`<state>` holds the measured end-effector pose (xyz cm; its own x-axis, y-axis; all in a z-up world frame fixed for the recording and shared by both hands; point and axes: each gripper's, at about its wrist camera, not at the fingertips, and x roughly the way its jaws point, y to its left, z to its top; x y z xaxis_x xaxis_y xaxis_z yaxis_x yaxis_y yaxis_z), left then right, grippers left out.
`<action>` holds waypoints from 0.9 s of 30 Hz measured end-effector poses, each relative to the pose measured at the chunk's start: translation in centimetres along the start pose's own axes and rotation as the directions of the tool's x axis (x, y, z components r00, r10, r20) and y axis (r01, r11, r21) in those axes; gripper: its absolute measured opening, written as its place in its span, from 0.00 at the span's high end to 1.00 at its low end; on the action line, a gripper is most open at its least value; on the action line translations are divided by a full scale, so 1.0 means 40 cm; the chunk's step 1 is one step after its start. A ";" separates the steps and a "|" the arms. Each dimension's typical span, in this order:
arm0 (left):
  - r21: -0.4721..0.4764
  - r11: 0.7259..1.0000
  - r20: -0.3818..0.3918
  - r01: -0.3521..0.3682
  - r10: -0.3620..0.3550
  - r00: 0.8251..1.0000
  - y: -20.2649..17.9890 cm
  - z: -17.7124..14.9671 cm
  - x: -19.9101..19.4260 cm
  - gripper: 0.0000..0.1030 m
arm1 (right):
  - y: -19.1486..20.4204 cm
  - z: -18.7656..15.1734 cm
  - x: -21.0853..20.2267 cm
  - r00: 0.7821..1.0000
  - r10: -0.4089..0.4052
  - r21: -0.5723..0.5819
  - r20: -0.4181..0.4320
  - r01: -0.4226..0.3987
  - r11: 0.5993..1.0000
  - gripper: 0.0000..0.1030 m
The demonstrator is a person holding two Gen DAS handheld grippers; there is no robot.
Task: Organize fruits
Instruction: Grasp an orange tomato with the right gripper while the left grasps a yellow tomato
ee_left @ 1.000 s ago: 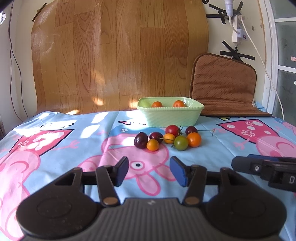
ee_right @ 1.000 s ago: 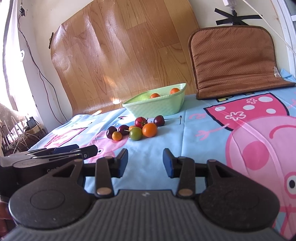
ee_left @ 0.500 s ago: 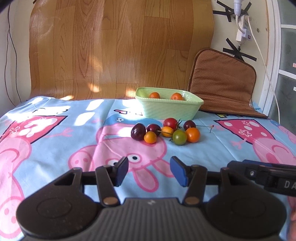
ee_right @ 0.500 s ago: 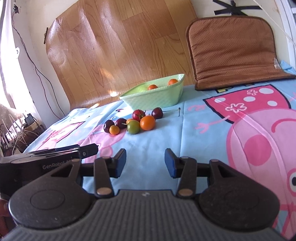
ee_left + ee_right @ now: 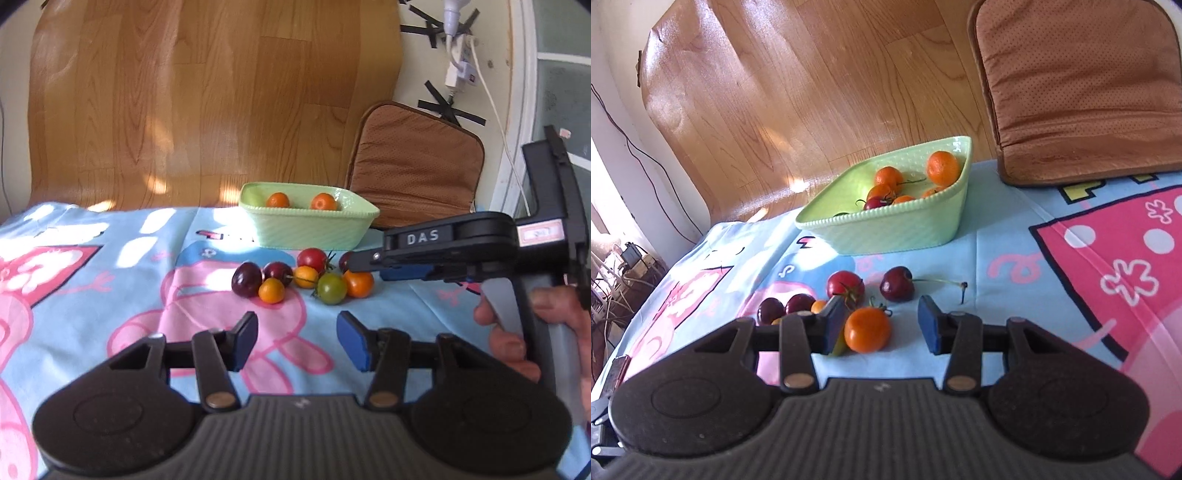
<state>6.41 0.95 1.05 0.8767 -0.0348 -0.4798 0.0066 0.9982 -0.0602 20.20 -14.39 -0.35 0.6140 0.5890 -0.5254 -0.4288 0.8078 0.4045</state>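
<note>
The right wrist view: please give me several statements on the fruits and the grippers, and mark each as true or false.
1. The pale green ribbed dish holds orange fruits. True.
2. The right gripper squeezes the large orange tomato. False: its jaws, just closing, stand apart; the tomato lies on the cloth between them.
3. The dark red cherry with a long stem lies in the dish. False: it lies on the blue cartoon cloth.
4. The left gripper holds nothing. True.

The green tomato (image 5: 839, 347) is mostly hidden behind the right tool's (image 5: 881, 326) left finger.
</note>
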 end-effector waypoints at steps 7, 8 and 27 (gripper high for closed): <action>0.250 0.966 -0.018 0.074 -0.072 0.997 -0.071 0.034 0.079 0.54 | -0.002 -0.023 -0.047 0.999 0.032 -0.074 -0.025 -0.034 0.997 0.71; 0.271 0.959 -0.023 0.083 -0.080 0.997 -0.077 0.037 0.090 0.54 | -0.004 -0.031 -0.063 0.999 0.029 -0.088 -0.018 -0.030 0.996 0.71; 0.199 0.970 -0.152 0.143 -0.113 0.982 -0.075 0.042 0.152 0.74 | 0.002 -0.135 -0.171 0.991 -0.107 -0.258 0.083 0.125 0.958 0.70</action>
<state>12.51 -2.17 -0.23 0.7870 -0.1547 -0.5973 0.2273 0.9727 0.0475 12.39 -18.23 -0.76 0.7091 0.4951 -0.5020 -0.5050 0.8535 0.1284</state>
